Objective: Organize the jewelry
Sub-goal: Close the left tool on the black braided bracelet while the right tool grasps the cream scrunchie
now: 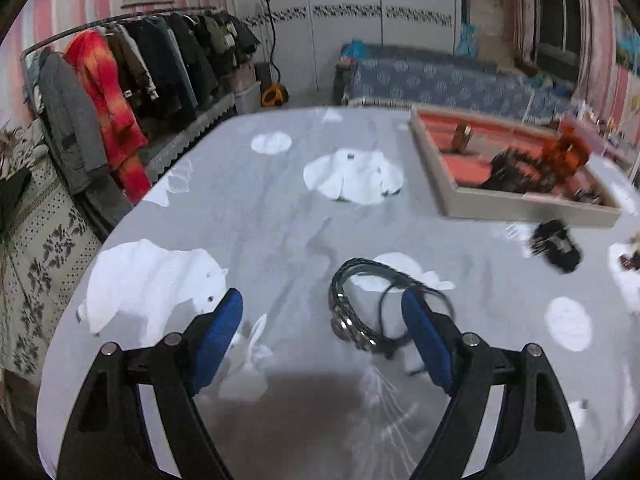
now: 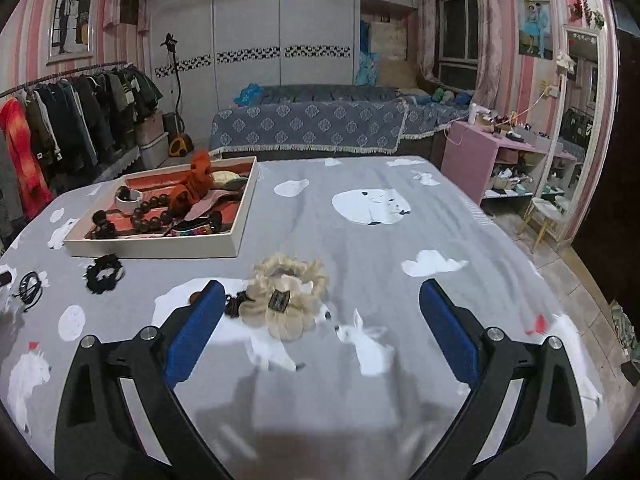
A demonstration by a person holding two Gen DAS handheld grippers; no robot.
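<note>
Left wrist view: we've got our left hand-held gripper [image 1: 322,320] wide open, empty, over the watch [image 1: 352,320]; closing comes next, then the tray [image 1: 520,204].

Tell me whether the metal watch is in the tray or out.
Out. The watch lies on the grey bedspread among black cords, apart from the tray.

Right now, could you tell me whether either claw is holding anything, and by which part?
Nothing is held. The left claw stands open around the watch; the right claw is open over the cream scrunchie.
</note>
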